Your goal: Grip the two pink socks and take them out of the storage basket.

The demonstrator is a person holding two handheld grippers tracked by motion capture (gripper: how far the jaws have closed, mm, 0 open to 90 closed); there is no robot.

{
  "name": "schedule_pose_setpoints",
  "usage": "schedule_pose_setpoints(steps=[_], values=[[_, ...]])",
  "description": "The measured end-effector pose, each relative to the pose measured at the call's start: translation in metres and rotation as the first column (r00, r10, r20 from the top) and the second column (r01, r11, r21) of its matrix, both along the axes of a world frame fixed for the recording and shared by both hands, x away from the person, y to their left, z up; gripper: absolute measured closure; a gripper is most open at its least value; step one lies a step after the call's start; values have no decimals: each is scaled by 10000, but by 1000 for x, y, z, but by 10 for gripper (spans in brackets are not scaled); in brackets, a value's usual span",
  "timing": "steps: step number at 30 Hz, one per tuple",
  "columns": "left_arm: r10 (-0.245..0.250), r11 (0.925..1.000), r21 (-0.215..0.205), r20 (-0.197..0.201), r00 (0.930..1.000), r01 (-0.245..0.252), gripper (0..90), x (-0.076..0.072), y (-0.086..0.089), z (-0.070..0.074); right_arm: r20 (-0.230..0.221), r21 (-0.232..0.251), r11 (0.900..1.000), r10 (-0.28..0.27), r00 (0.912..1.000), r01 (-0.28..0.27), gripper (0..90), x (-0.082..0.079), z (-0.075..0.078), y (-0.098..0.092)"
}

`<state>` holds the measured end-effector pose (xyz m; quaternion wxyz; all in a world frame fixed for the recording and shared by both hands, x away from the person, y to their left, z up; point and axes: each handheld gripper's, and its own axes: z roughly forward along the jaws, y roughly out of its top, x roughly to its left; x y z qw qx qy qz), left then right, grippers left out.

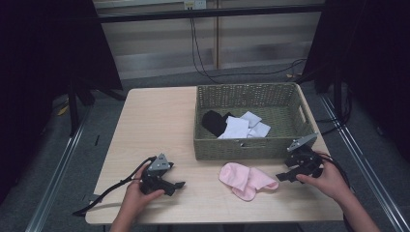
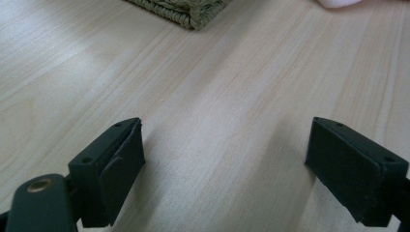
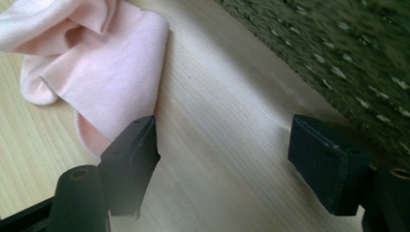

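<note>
Pink socks (image 1: 246, 180) lie in a loose heap on the wooden table (image 1: 154, 121), just in front of a woven green basket (image 1: 251, 147). My right gripper (image 1: 282, 176) rests on the table right of the socks, open, its jaws apart with bare wood between them; the socks' edge (image 3: 96, 72) touches its left jaw. My left gripper (image 1: 180, 185) sits at the table's front left, open and holding nothing, well left of the socks. In the left gripper view its jaws frame bare table (image 2: 227, 121), with the basket corner (image 2: 188, 12) far ahead.
Inside the basket lie a black cloth (image 1: 214, 122) and white cloths (image 1: 241, 126). Black cables (image 1: 203, 53) hang behind the table. A metal rail (image 1: 58, 164) runs along the floor at the left. Dark curtains flank both sides.
</note>
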<state>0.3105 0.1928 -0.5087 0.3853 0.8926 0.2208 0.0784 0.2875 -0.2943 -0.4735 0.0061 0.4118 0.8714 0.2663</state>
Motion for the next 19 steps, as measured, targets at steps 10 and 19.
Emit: schedule_pose_setpoints(steps=[10, 19], values=[[0, 10000, 0, -3, 10000, 0, 129, 0, 0, 0, 783, 118, 9998, -141, 9968, 132, 245, -6, -13, -10], [37, 10000, -33, -14, 10000, -37, 129, 0, 0, 0, 1390, -101, 9998, 189, 9901, -177, 241, -10, -16, -7]])
